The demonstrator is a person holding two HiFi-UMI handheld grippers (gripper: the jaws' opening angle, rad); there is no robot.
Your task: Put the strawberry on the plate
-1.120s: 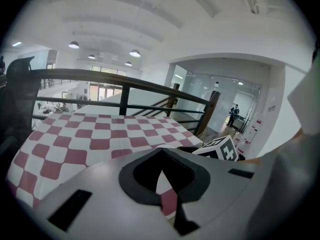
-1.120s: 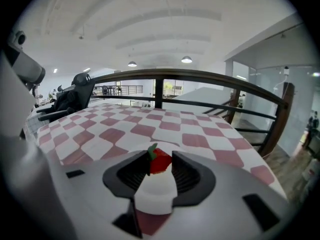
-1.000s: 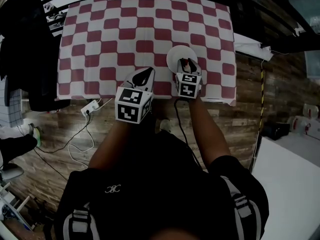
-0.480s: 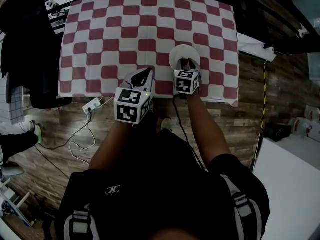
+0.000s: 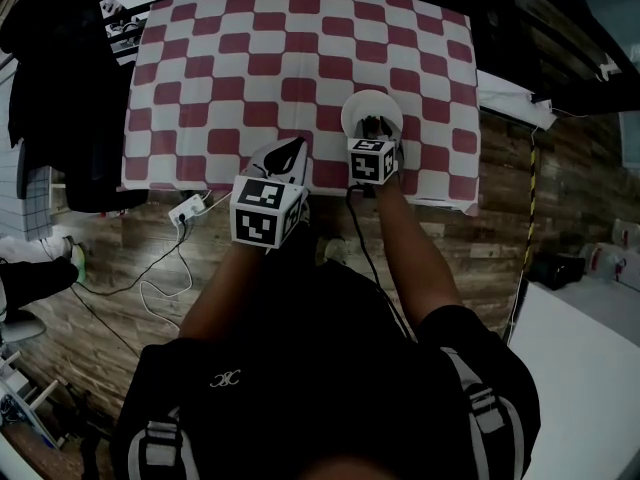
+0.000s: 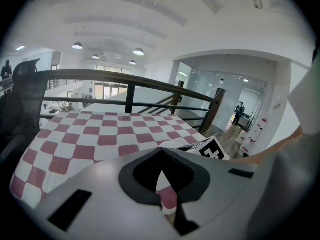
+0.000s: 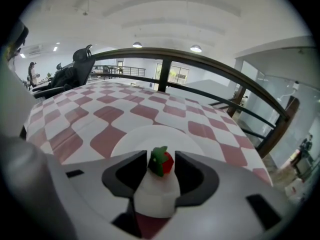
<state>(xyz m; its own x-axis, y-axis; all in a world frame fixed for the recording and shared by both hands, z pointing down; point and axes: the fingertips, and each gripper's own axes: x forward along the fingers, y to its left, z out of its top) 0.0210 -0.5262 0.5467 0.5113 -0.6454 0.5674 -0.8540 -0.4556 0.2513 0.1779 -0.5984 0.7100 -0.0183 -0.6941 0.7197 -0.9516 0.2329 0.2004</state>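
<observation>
Two claws hover over the table's (image 5: 220, 58) 6 o'clock edge. The right claw (image 7: 161, 157) has its jaws apart, having just been opening wider, and between them the strawberry (image 7: 162, 163) sits on the white plate (image 7: 145, 136). At its 9 o'clock, the left claw (image 6: 161, 154) is pinched together on nothing.

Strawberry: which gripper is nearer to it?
Right. The right gripper, its fingers just opening, straddles the strawberry on the plate; the left gripper hangs off to its left, over the cloth.
</observation>
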